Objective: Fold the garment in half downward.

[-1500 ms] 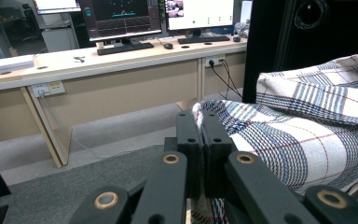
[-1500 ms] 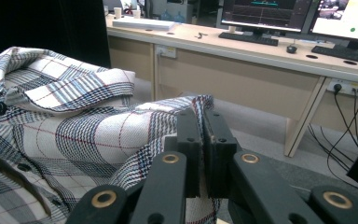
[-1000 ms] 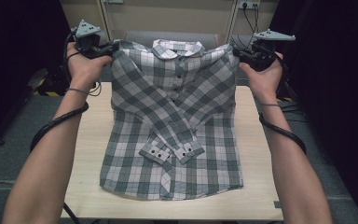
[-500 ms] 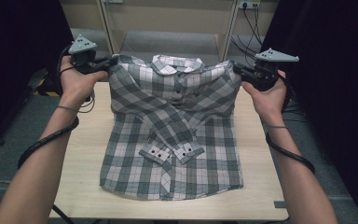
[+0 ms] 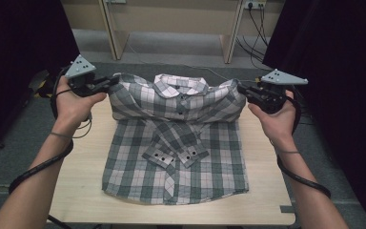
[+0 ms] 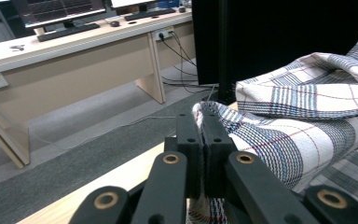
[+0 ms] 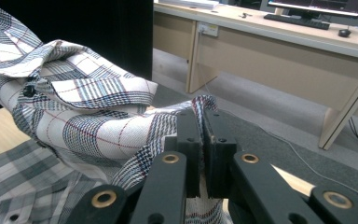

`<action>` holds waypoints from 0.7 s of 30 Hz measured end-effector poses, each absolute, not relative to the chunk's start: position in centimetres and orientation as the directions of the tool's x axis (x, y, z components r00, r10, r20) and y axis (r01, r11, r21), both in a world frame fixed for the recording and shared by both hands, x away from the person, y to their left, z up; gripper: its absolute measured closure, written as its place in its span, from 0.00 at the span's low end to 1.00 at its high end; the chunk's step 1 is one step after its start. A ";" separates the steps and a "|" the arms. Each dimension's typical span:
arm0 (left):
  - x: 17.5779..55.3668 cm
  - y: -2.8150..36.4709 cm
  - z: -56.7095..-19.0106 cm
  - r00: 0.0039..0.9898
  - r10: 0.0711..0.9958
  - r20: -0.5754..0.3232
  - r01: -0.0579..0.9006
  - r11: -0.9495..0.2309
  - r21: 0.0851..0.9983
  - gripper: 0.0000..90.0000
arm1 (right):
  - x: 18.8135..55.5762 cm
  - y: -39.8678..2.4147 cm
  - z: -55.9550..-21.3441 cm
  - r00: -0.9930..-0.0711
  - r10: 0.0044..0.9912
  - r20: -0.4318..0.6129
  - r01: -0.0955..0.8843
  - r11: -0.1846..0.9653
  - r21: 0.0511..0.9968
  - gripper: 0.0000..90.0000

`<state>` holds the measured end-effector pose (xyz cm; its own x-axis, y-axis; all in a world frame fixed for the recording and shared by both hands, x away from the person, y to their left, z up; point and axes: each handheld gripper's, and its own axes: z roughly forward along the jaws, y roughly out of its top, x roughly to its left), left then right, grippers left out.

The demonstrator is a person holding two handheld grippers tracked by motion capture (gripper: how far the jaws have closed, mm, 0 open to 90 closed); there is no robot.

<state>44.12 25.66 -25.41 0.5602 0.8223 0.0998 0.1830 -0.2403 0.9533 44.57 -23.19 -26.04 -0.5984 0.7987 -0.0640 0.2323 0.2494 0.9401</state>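
A grey, white and red plaid shirt (image 5: 176, 143) lies front up on the wooden table (image 5: 76, 191), its sleeves folded across the chest with cuffs meeting in the middle. My left gripper (image 5: 110, 85) is shut on the shirt's left shoulder corner, and my right gripper (image 5: 240, 89) is shut on the right shoulder corner. Both corners are lifted, so the collar end hangs above the table and folds over the lower part. In the left gripper view the cloth (image 6: 298, 126) is pinched between the black jaws (image 6: 201, 116). The right gripper view shows plaid cloth (image 7: 88, 121) clamped the same way (image 7: 200, 116).
The table's far edge sits under the lifted collar. Beyond it are grey floor, wooden desk legs (image 5: 112, 33) and trailing cables (image 5: 257, 28). Dark curtains flank both sides. A piece of tape (image 5: 287, 208) marks the table's near right corner.
Both grippers have moved toward me and lower, carrying the shoulders with them. The shirt's top part now folds down over the chest instead of being stretched out.
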 end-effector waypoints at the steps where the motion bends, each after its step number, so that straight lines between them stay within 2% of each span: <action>1: 43.6 25.6 -25.7 0.571 0.815 0.102 0.181 -0.246 0.952 0.97 | 44.3 -23.3 -26.2 -0.601 0.797 -0.062 0.233 0.249 0.940 0.97; 21: 38.3 26.4 -29.5 0.634 0.765 0.116 0.196 -0.304 0.932 0.97 | 39.2 -24.2 -30.1 -0.659 0.752 -0.022 0.268 0.262 0.927 0.97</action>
